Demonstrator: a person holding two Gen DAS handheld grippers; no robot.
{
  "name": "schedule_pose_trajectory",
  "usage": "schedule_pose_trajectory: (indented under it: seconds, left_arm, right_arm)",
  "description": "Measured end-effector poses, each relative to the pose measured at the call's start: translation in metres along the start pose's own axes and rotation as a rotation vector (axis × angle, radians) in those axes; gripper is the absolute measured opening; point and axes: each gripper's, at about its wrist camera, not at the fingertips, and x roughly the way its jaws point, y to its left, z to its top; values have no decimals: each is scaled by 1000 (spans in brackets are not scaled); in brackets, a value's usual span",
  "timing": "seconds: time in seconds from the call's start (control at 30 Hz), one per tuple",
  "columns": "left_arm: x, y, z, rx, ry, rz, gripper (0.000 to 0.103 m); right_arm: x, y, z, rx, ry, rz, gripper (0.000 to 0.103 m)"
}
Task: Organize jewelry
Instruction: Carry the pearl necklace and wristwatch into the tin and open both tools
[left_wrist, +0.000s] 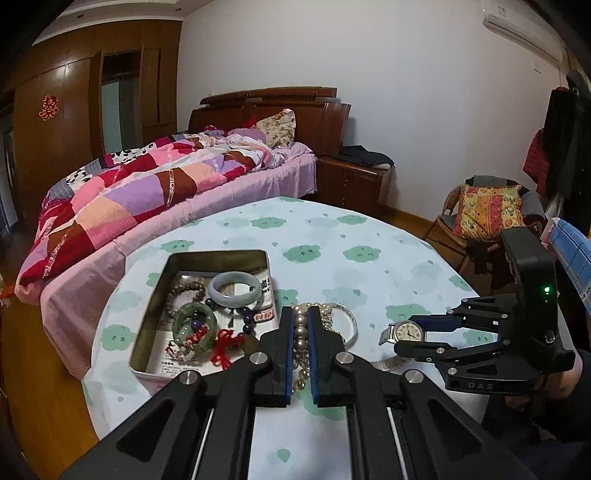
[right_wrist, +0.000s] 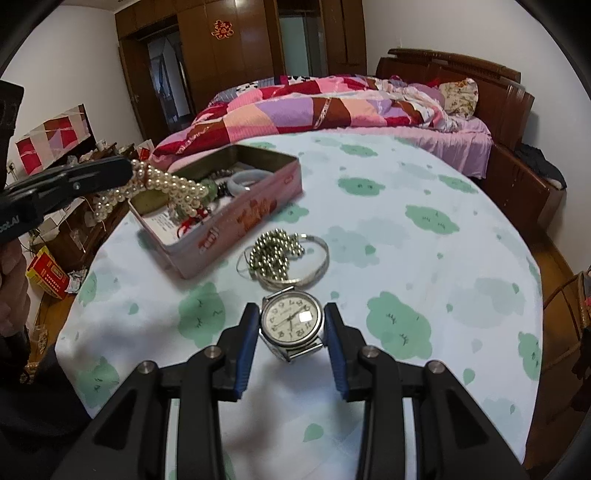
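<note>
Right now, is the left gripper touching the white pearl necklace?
Touching. The right wrist view shows the left gripper clamped on the white pearl necklace, its strands dangling beside the tin box.

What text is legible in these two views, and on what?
"DAS": right gripper body, left wrist view.
"oot.AI", start cut off: left gripper body, right wrist view.
Watch dial: numerals present, brand line too small to read.
Printed paper in the tin: red and black characters, too blurred.
Red paper ornament on the wardrobe: a decorative character, too blurred to read.
</note>
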Motion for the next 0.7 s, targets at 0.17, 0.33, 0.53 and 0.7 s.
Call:
schedule_pose_trajectory:
  seconds: [0.17, 0.33, 0.53, 0.7]
  left_arm:
    - [-10, 8, 7, -4, -24, 16, 6]
    - [-19, 23, 19, -5, -50, 47, 6]
    - [-21, 42, 29, -11, -71, 87, 6]
    - [-15, 57, 32, -21, -67, 112, 6]
  right_arm:
    - [-7, 4, 11, -5, -31, 4, 38]
    - [-11, 11, 31, -32, -62, 7, 38]
    - [-11, 24, 57, -73, -100, 13, 38]
    - [-9, 38, 75, -91, -127, 31, 38]
